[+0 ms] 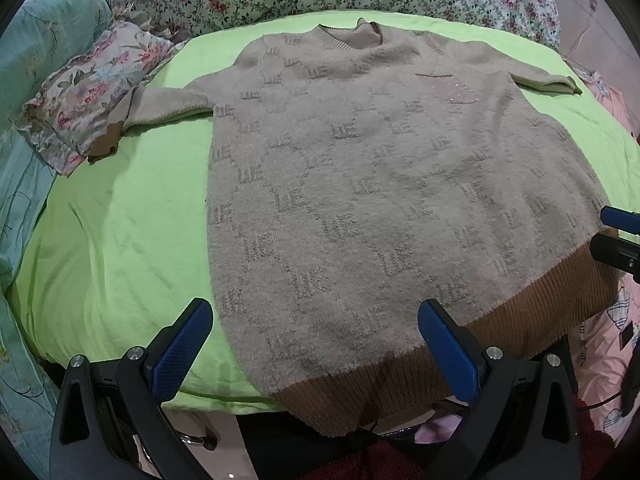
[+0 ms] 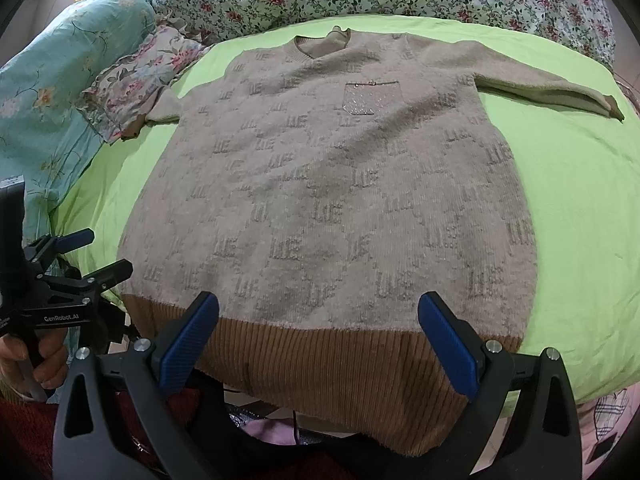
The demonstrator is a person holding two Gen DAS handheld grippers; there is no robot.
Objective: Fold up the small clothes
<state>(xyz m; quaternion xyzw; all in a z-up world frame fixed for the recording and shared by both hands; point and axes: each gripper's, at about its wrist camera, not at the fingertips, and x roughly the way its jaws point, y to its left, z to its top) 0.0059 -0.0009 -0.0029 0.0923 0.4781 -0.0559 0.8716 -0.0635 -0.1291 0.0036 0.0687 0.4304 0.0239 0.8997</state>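
The sweater lies flat and face up on the green sheet of the bed, neck away from you, both sleeves spread out to the sides. Nothing is folded yet, so you are at the very start: the garment is laid out and the first fold is still to make.

Your left gripper stands wide and empty, poised over the hem's left corner. Your right gripper is equally wide and empty, above the brown ribbed hem nearer its right end. Neither touches the knit, as far as these views show.

The next move probably calls for a grasp on a sleeve or a side edge, to bring it across the body. Take a single thickness cleanly (the knit looks soft and fuzzy and may drag on the sheet).

Items not verifiable:
- The left sleeve cuff runs against the floral cloth; whether it is tucked under cannot be told.
- The hem's near edge hangs past the bed edge.
- The pocket appears sequinned, though detail is poor.
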